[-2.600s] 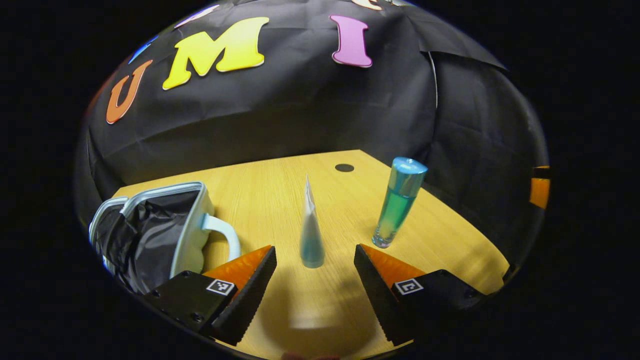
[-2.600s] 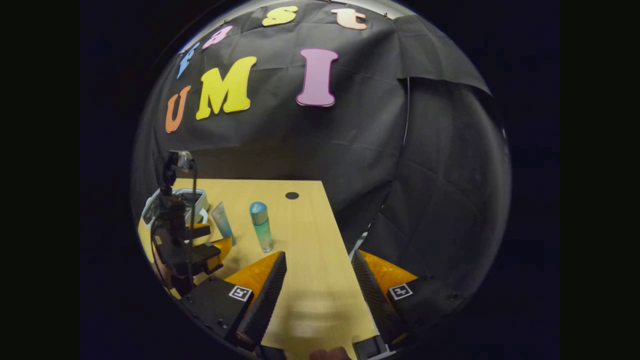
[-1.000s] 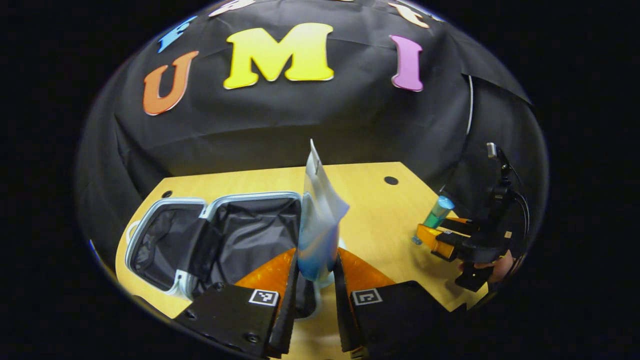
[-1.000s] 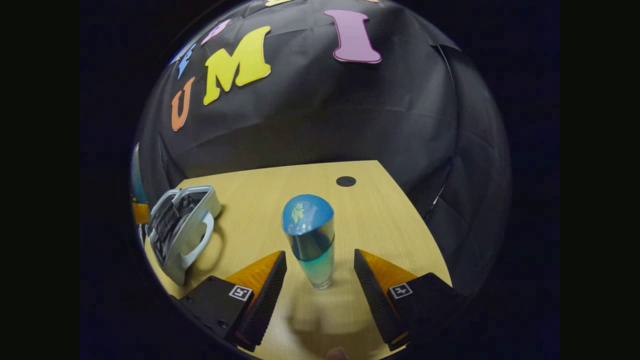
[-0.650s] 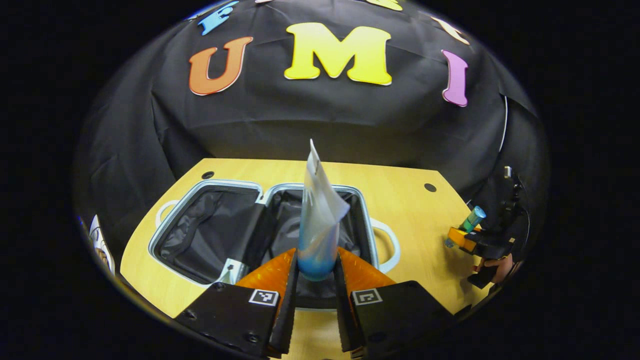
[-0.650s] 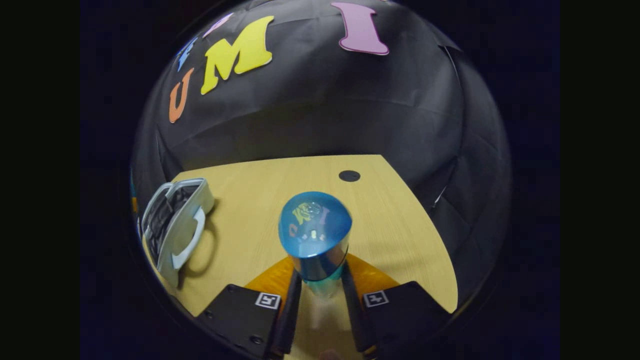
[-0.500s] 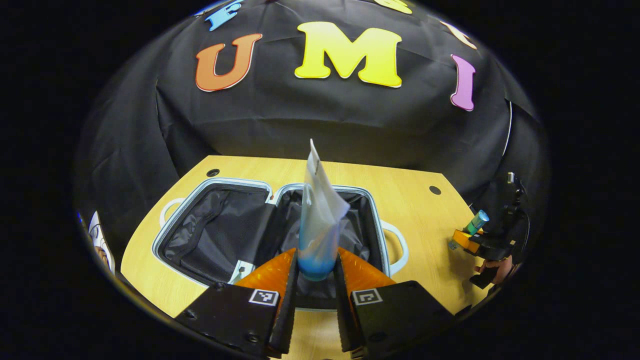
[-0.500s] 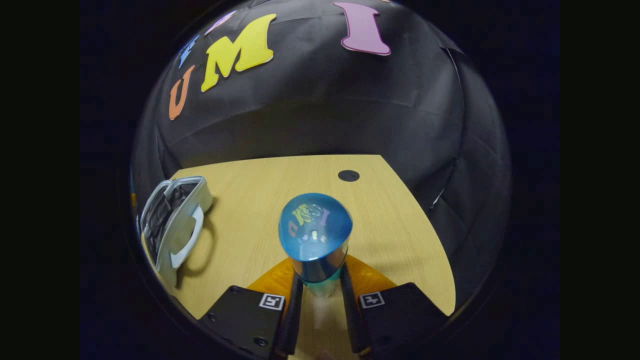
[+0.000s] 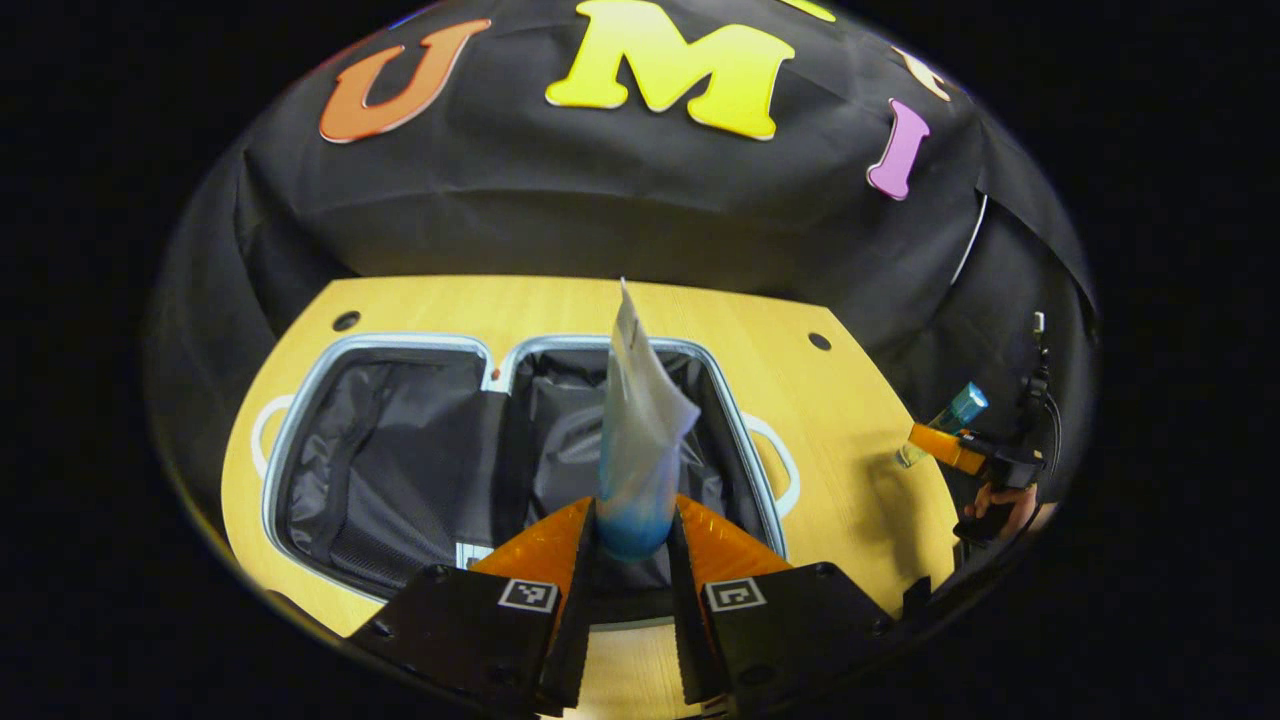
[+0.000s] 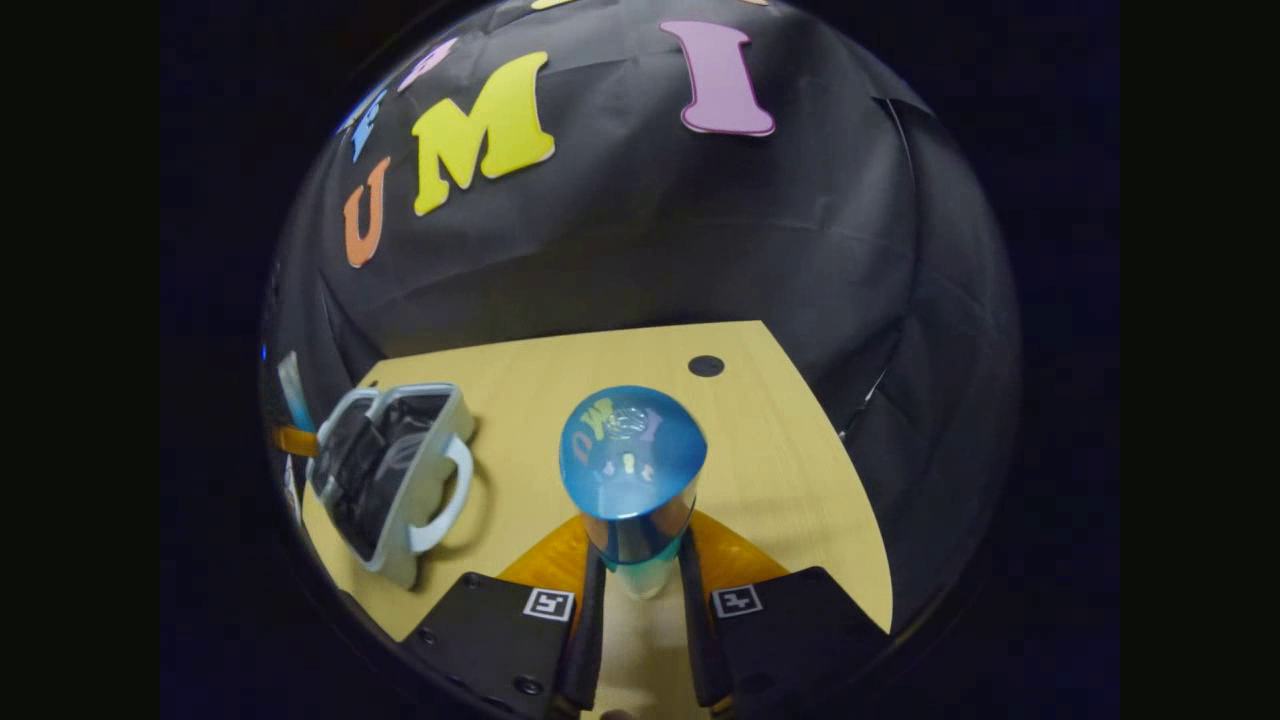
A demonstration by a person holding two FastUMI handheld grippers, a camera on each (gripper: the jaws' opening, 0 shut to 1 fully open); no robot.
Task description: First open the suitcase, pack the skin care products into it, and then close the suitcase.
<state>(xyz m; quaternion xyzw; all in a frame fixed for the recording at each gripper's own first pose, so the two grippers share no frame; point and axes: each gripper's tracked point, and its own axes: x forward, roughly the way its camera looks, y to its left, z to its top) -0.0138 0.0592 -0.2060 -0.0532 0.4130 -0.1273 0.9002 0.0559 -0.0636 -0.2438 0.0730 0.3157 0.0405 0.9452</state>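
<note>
Both tongs grip products: tube apparently above suitcase, bottle.

Your left gripper had orange fingers on black blocks with square white-bordered markers and small screws.

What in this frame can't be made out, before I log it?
- Tube, left gripper view: its cap end is hidden between the left gripper fingers.
- Bottle, right gripper view: its base is hidden by the right gripper; table contact unclear.
- Suitcase, right gripper view: its far half is cut off at the edge.
</note>
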